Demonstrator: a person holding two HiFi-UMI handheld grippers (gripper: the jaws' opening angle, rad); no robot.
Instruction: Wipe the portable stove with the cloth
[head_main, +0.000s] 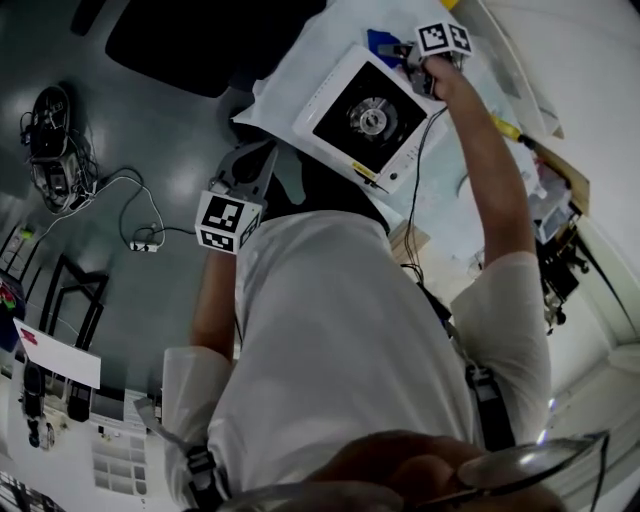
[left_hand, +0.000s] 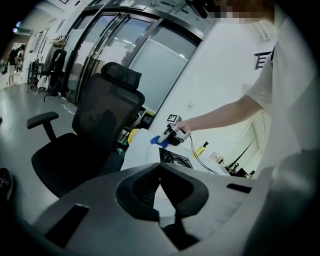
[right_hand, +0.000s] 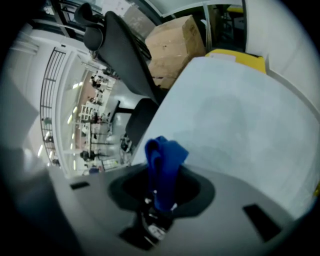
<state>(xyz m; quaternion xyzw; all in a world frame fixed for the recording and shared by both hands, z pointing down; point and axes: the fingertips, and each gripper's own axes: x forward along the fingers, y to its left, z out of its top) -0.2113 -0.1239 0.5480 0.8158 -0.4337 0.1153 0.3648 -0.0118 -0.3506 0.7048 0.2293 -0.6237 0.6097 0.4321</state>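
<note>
- The right gripper (right_hand: 159, 202) has its jaws clamped on a bunched blue cloth (right_hand: 164, 160), over the white-covered table (right_hand: 240, 125)
- From the head view, the cloth is just beside the far edge of the portable stove (head_main: 372, 118), a white square unit with a black top; whether they touch is unclear
- The left gripper (left_hand: 162, 192) has its jaws pressed together, empty, held low beside the person, off the table
- A black office chair (left_hand: 90, 135) stands near the table
</note>
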